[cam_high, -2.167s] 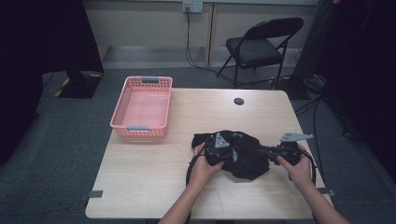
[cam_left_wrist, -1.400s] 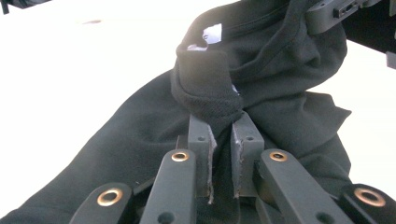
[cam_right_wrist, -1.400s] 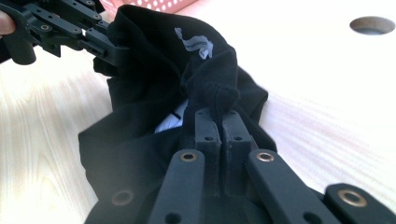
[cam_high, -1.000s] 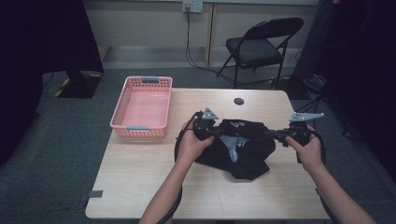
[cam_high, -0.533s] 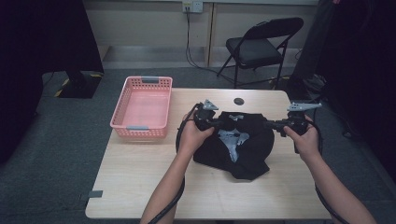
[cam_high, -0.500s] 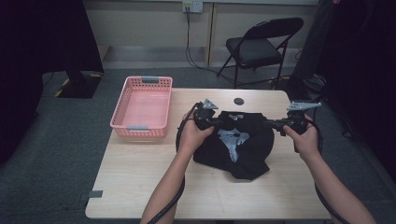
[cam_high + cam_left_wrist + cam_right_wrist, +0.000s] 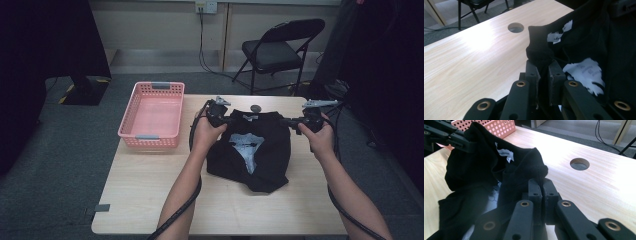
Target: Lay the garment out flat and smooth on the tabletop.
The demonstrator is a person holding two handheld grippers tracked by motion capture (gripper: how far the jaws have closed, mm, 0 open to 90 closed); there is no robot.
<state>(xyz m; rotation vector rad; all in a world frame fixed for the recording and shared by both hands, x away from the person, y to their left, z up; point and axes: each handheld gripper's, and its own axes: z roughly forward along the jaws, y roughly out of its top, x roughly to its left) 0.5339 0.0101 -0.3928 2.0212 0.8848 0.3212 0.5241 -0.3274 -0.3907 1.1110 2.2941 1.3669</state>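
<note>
One black shirt (image 7: 260, 150) — two grippers, left gripper (image 7: 543, 68) and right gripper (image 7: 541, 185) (jaws clamped on its edge).

The right gripper (image 7: 541, 186) is pinching a bunched fold of a black T-shirt (image 7: 486, 170) between its closed jaws. The left gripper (image 7: 470, 146) is gripping the shirt's far edge, near a pink basket (image 7: 499, 126). A round hole (image 7: 579, 164) is showing in the wooden table (image 7: 604, 185).

Both bare forearms rise from the bottom edge of the high view toward the frame's middle, each hand wrapped around a black two-jaw gripper with a trailing cable. The left gripper (image 7: 227, 120) sits just left of centre and the right gripper (image 7: 290, 121) right of centre, level with each other and pointing inward. Each gripper's jaws are pinched tight on a fold of the black cloth garment (image 7: 265, 155).
</note>
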